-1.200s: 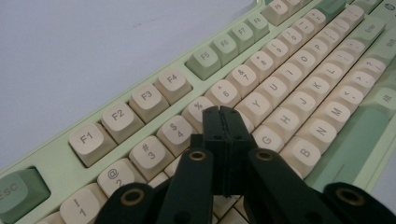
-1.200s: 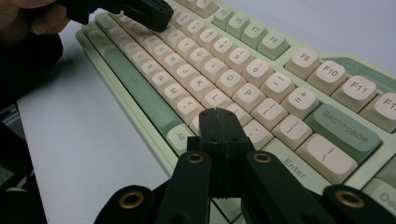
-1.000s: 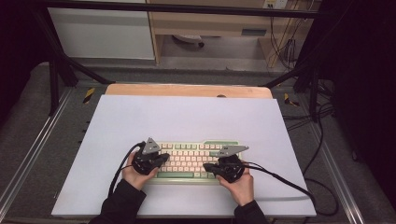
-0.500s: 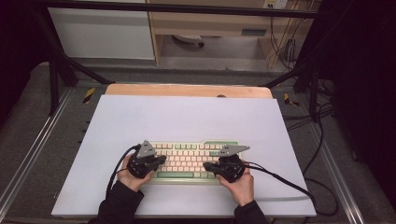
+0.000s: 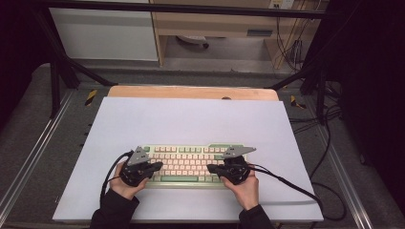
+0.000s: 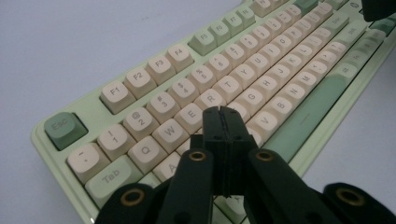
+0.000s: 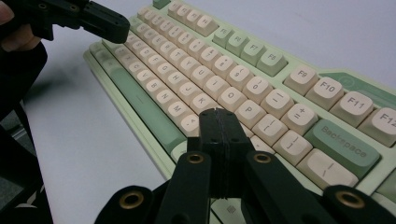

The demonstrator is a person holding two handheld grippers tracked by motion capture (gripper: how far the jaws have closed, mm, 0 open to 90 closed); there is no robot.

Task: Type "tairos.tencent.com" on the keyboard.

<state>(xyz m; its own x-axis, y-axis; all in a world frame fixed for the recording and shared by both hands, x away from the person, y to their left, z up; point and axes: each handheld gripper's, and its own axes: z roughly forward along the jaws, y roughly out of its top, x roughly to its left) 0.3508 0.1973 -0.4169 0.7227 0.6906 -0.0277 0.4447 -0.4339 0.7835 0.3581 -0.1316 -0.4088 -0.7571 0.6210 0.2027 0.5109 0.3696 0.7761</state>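
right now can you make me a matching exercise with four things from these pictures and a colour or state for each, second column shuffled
Column one:
1. Esc key
2. Q key
3. left gripper
4. table cover

Column two:
a. pale lilac sheet under the keyboard
b. cream keycap
c. dark green keycap at the keyboard's corner
d. black jaws shut together above the letter keys

Pairs: 1-c, 2-b, 3-d, 4-a
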